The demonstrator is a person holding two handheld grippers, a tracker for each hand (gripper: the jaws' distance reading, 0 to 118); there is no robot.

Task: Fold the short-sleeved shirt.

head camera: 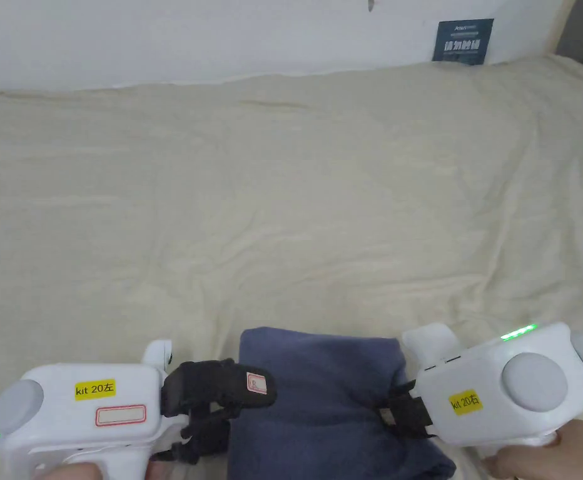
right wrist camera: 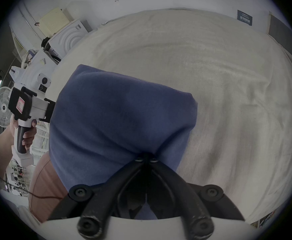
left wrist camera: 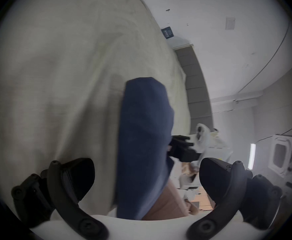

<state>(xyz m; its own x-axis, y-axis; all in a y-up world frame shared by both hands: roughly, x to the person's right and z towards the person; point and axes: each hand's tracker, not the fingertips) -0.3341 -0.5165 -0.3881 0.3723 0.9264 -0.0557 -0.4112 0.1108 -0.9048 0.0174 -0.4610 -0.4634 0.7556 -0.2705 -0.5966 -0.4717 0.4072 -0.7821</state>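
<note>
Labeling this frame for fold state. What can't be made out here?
- Near edge of the shirt: head view, cut off by the bottom of the picture.
- Sleeves and collar: folded inside the bundle, hidden.
- Right tongs tips: right gripper view, buried in bunched cloth; in the head view their own housing covers them.
- Left gripper view: motion blur smears the shirt and bedsheet. Left tongs stand open.

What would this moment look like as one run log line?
stage: shirt folded | blue shirt on cream bed sheet | right gripper shut on shirt edge | left gripper open beside shirt
</note>
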